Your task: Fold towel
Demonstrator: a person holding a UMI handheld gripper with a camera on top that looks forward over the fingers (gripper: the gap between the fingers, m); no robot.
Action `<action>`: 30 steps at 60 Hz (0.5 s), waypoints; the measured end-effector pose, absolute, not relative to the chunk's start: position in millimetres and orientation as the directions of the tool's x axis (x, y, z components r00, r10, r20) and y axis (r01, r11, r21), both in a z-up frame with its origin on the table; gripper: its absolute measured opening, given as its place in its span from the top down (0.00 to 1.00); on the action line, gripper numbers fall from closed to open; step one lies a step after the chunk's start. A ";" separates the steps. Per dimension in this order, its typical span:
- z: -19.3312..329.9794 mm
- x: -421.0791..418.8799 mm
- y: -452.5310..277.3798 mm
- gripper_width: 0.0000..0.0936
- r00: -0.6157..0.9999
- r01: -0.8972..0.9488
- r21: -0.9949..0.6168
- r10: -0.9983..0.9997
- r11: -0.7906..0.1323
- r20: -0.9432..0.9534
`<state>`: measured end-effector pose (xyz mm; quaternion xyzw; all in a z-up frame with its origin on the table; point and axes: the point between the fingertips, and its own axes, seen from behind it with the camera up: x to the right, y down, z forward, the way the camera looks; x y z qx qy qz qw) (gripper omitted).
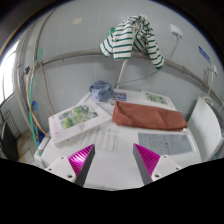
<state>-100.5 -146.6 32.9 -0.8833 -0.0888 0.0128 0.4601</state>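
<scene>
A reddish-brown towel (148,115) lies folded flat on the white table (115,148), beyond my fingers and a little to the right. My gripper (113,160) is open and empty, its magenta pads (82,156) wide apart above bare table. Nothing stands between the fingers.
A box with a printed label (78,120) lies ahead to the left. A grey flat sheet (165,143) lies ahead to the right. A blue crumpled cloth (101,91) sits further back. A green-striped garment (133,40) hangs on the wall behind. A white chair (205,125) stands at the right.
</scene>
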 end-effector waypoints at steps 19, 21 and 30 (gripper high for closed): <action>22.2 -102.4 47.9 0.24 0.988 0.106 -0.826 0.154 -0.554 0.024; 17.4 -105.0 59.8 0.26 0.986 0.114 -0.823 0.162 -0.557 0.028; -9.8 -106.9 84.6 0.58 0.978 0.169 -0.795 0.199 -0.583 0.063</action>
